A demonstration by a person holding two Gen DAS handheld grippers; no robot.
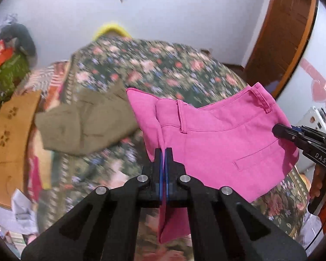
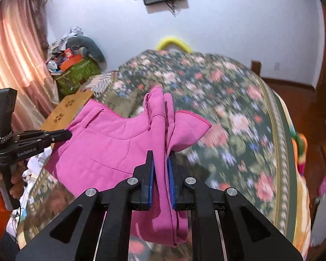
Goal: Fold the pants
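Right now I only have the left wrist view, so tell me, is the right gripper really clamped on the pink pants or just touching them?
Observer: Clamped. In the right wrist view the right gripper has a thick bunch of the pink pants pinched between its blue pads.
Operator: Is any fabric hanging below that grip?
Observer: Yes, a folded length drops below the fingers, above the floral bedspread.
Operator: Anything to the left that I can't see?
Observer: A pink curtain hangs at the far left, beside a green box piled with clutter.
Operator: And my own gripper from that side?
Observer: The left gripper reaches in from the left and meets the pants' edge.
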